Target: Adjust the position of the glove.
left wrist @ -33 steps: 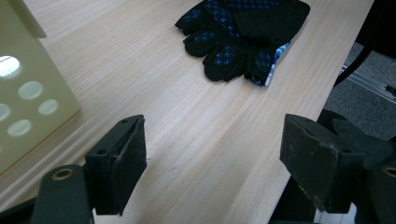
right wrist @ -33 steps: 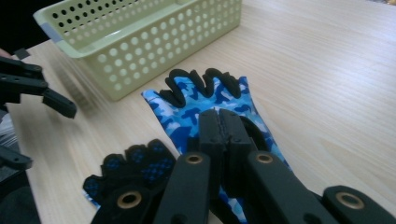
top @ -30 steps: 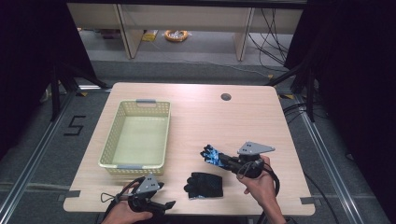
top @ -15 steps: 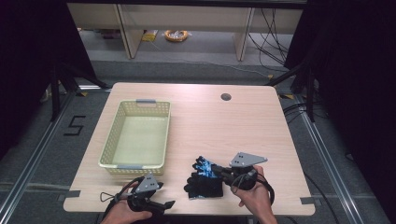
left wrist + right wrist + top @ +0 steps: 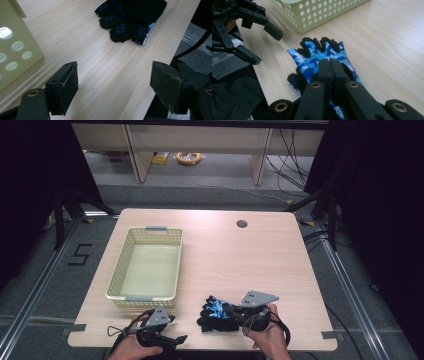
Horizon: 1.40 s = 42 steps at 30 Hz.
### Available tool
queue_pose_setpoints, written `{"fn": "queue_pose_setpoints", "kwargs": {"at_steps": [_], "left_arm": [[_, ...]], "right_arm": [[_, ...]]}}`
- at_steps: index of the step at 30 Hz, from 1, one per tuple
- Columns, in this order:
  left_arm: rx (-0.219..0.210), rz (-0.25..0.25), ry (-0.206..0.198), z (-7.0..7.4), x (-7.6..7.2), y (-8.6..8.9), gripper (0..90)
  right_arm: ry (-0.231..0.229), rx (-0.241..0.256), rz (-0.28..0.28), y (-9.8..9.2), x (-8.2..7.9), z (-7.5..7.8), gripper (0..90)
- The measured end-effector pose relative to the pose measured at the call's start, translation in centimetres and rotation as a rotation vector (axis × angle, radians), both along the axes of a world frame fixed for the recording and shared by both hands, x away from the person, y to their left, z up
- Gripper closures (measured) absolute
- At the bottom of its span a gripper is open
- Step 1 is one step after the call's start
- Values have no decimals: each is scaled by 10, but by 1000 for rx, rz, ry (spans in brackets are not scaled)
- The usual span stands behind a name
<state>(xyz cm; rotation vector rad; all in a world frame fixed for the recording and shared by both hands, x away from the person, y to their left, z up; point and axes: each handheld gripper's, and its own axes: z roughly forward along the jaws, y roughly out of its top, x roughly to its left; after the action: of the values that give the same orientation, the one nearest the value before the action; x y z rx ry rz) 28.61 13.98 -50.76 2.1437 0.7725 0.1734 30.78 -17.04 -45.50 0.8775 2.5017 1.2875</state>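
**Two gloves now stacked at the near edge**

Two gloves are basically one pile now. Nearest to the person, the left gripper (image 5: 113,85) sits low at the near-left corner of the table (image 5: 240,265) with its jaws spread wide and nothing between them, just pointing toward the pile.

Right beside it, the right gripper (image 5: 329,65) has its jaws pinched tight on the cuff end of the camo glove (image 5: 317,53). A second ago that glove was held a bit farther out on the table, apart from the black glove (image 5: 210,322). Now it's been pulled back toward the near edge and lies on top of the black one, fingers pointing left toward the basket.

My guess is the gloves are being paired up, so letting go or grabbing both together looks like the next call.

Farther left, the yellow basket (image 5: 145,297) looks empty. Beyond that it's bare wood out to the cable hole (image 5: 242,224) at the far side.
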Motion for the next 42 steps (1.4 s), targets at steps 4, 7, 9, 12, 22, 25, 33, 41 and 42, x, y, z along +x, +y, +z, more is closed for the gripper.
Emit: {"fn": "queue_pose_setpoints", "kwargs": {"at_steps": [4,7,9,12,22,25,33,41,42], "left_arm": [[17,8,9,-1,0,0,220],[-7,13,17,-1,-1,-1,220],[-7,13,18,-1,-1,-1,220],[8,3,16,-1,-1,0,220],[6,-3,7,-1,-1,-2,220],[5,4,20,-1,-2,-2,220],[24,-7,17,-2,-1,-2,220],[35,-21,5,-2,-1,-1,220],[36,-23,6,-2,-1,-1,220]], "right_arm": [[4,-14,6,2,-3,-3,891],[5,-28,12,6,-4,-7,891],[18,-34,13,7,-5,-7,891],[10,-52,26,10,-6,-11,891],[7,-104,49,19,-8,-19,890],[-7,-91,33,18,-9,-14,890],[-18,-89,49,21,-11,-11,890],[66,-110,46,22,-6,-31,858],[72,-109,48,22,-6,-31,845]]}}
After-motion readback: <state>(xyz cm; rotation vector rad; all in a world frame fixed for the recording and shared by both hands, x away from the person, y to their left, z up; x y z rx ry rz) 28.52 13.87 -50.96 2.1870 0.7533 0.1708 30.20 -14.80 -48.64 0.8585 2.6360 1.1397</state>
